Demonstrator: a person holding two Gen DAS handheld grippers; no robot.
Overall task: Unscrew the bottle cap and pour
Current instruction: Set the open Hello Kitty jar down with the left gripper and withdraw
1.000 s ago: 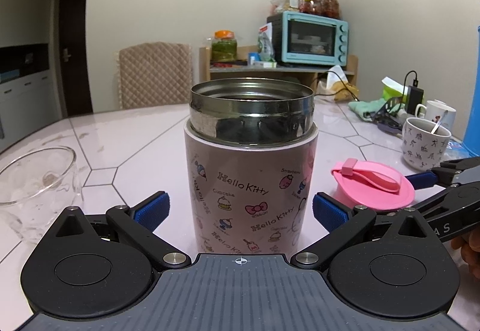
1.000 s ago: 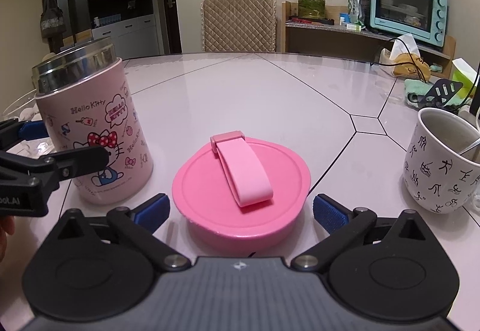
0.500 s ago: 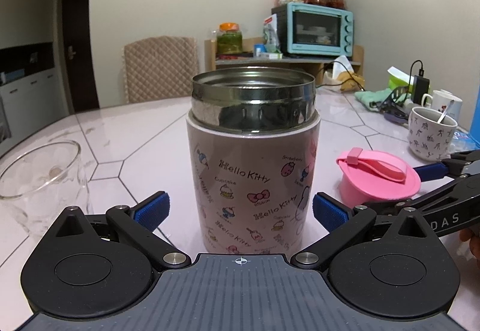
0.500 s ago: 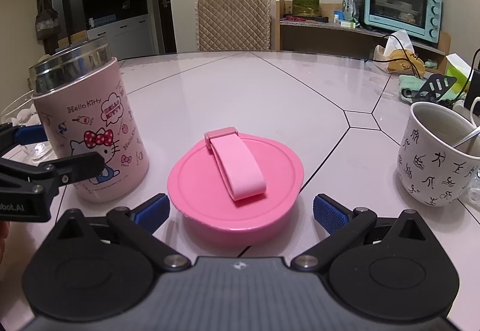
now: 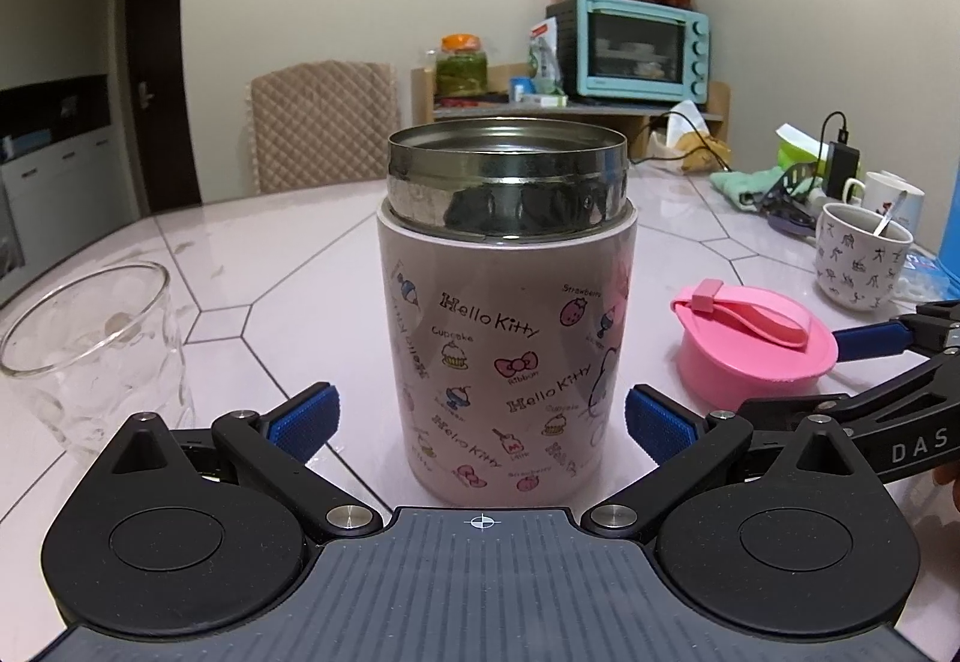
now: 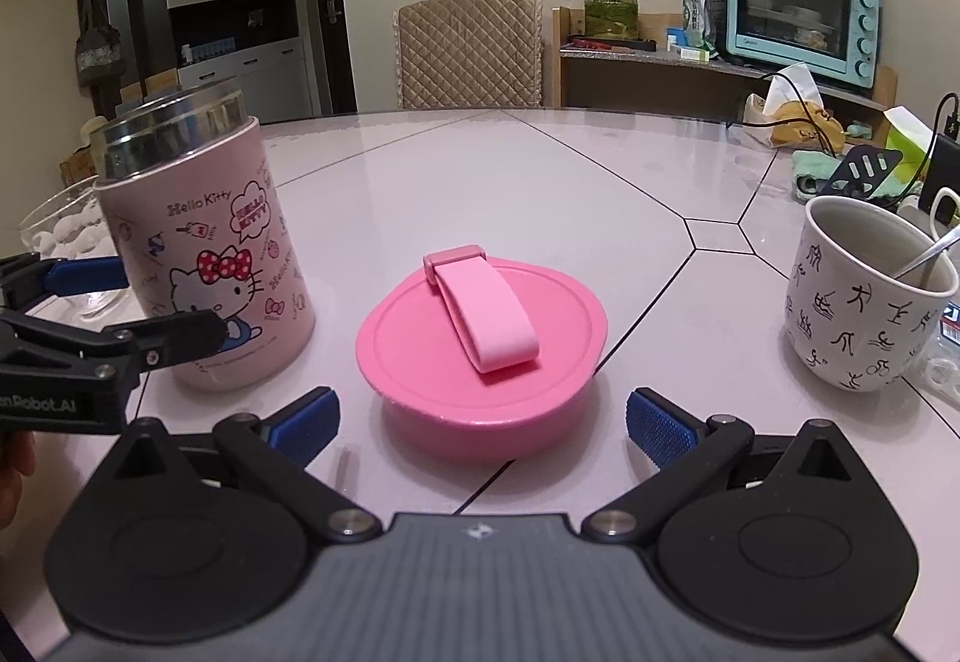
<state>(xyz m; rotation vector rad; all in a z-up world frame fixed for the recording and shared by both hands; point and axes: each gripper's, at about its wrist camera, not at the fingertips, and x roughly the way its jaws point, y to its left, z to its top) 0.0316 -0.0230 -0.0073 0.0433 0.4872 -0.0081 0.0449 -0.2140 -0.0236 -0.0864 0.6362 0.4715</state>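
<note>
A pink Hello Kitty jar [image 5: 507,314] with a bare steel rim stands upright and uncapped on the table, also at the left of the right wrist view as the jar [image 6: 210,254]. My left gripper [image 5: 480,425] is open, its blue pads apart on either side of the jar's base without touching it. The pink cap [image 6: 480,344] with its strap lies flat on the table, seen too as the cap [image 5: 753,341]. My right gripper [image 6: 480,422] is open around the near side of the cap, pads clear of it. A clear glass [image 5: 90,350] stands left of the jar.
A white patterned mug [image 6: 870,296] with a spoon stands at the right, another mug [image 5: 888,197] behind it. Cables, a green cloth [image 5: 750,182] and a charger lie at the far right. A quilted chair [image 6: 468,56] and a shelf with a blue oven [image 6: 792,11] are beyond the table.
Both grippers have drawn back a little from the jar and cap, which now look slightly farther. Jar, cap and glass have stayed in place.
</note>
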